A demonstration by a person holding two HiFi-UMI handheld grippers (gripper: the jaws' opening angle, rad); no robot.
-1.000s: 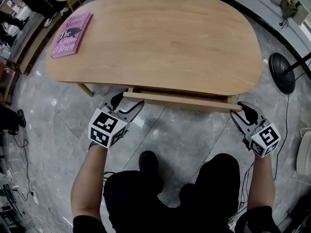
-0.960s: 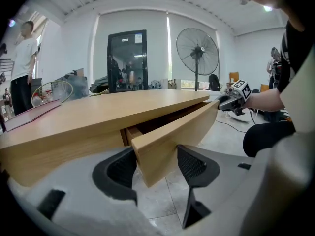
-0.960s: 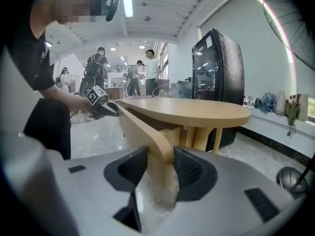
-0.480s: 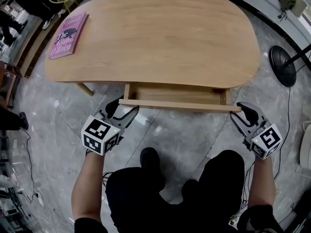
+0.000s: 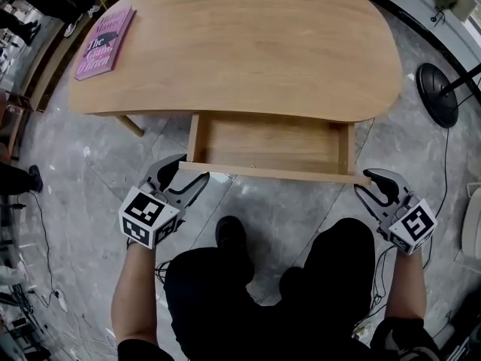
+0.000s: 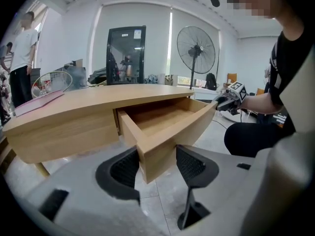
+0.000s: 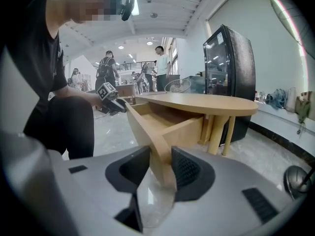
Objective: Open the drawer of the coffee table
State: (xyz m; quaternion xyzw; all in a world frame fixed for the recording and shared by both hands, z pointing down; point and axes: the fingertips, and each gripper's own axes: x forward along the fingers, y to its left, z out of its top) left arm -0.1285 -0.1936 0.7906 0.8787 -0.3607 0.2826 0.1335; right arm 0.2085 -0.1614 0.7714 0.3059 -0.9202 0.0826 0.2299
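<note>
The wooden coffee table point(image 5: 248, 43) has its drawer point(image 5: 270, 143) pulled well out toward me, and the drawer is empty inside. My left gripper point(image 5: 188, 173) straddles the left corner of the drawer front point(image 5: 270, 174). In the left gripper view that corner point(image 6: 155, 149) sits between the closing jaws of the left gripper point(image 6: 156, 163), with the pads against it. My right gripper point(image 5: 366, 183) holds the front's right end. In the right gripper view the thin board point(image 7: 158, 154) is pinched between the closing jaws of the right gripper point(image 7: 161, 168).
A pink book point(image 5: 104, 42) lies on the table's far left corner. A fan's round base point(image 5: 437, 104) and cable are on the floor at right. My legs and a shoe point(image 5: 229, 239) are right behind the drawer. People stand in the background.
The drawer has slid farther out from under the table top, showing its whole inside. Both grippers came back toward me with the drawer front between their jaws.
</note>
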